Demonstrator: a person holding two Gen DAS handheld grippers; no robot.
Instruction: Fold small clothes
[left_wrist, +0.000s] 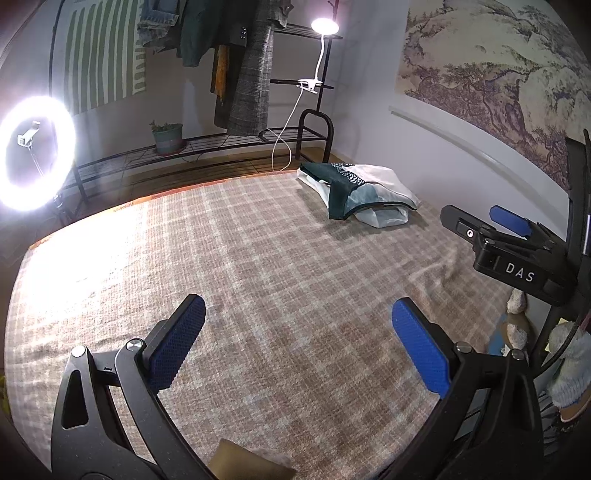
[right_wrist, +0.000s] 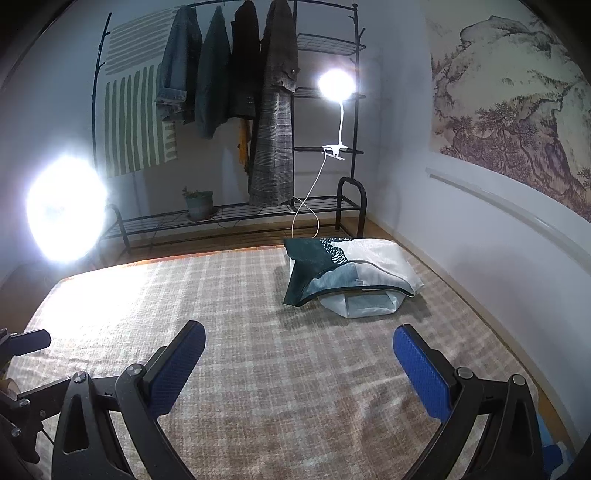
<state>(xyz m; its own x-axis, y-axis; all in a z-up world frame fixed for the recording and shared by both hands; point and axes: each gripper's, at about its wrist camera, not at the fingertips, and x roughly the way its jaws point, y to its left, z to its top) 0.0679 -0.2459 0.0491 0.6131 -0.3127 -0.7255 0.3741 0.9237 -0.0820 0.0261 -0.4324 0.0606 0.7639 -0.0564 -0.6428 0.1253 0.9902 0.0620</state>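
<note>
A soft pile of small clothes (right_wrist: 347, 273), dark teal cloth with a pale wavy print lying over white and grey-blue fabric, sits at the far right corner of a bed, near the wall. The pile is slumped and rumpled rather than squared: the teal top layer, edged with a dark hem, droops over a thin white piece whose open end gapes toward the viewer. No flat, stacked garments show anywhere, so this could be a heap waiting to be folded or one set aside; the pictures do not settle which. The bed is covered by a woven beige and tan checked blanket (right_wrist: 258, 369), slightly nubby, and the wide bare stretch of it in front of the pile looks like the working space for folding. Both tools hover low over that stretch, well apart from the clothes. The left claw (left_wrist: 299, 347) is spread wide and holds nothing, its blue ribbed pads facing each other. The right claw (right_wrist: 299, 365) is likewise spread and holds nothing. Beyond the bed stands a black metal clothes rack (right_wrist: 332, 206) hung with coats, and a bright ring light (left_wrist: 35, 153) glares at left.
</note>
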